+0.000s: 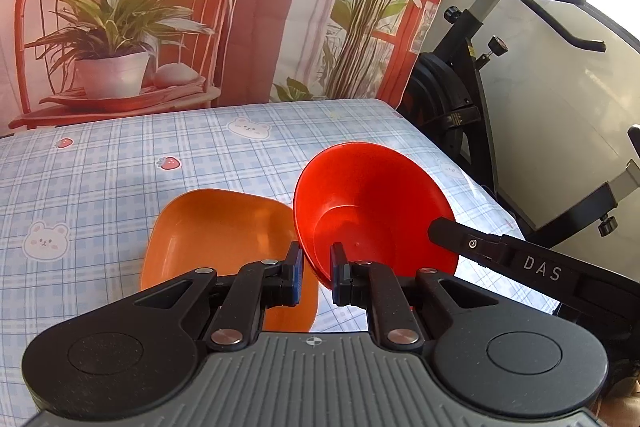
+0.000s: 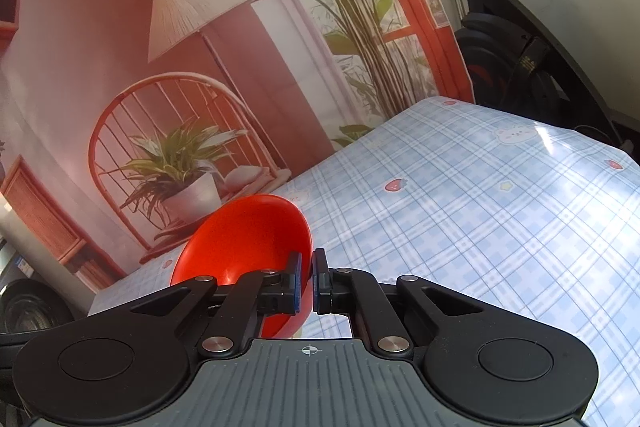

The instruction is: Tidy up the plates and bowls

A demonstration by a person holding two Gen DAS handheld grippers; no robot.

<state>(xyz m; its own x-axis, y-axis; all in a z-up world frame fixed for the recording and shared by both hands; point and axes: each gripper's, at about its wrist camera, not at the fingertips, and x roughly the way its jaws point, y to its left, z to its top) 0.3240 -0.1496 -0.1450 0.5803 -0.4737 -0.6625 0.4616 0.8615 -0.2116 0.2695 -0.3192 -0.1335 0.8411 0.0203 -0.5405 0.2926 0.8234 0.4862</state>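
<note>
A red round bowl (image 1: 372, 203) is held tilted above the table, its rim between the fingers of my left gripper (image 1: 316, 273), which is shut on it. My right gripper (image 2: 306, 281) is shut on the same red bowl (image 2: 248, 239) at another part of its rim; its finger (image 1: 472, 243) shows at the bowl's right side in the left wrist view. An orange squarish bowl (image 1: 216, 227) lies on the table just left of the red bowl, under my left gripper.
The table (image 1: 120, 167) has a blue plaid cloth with bears and strawberries. A printed backdrop of a chair and plants (image 1: 120, 27) hangs behind its far edge. An exercise bike (image 1: 500, 87) stands beyond the right edge.
</note>
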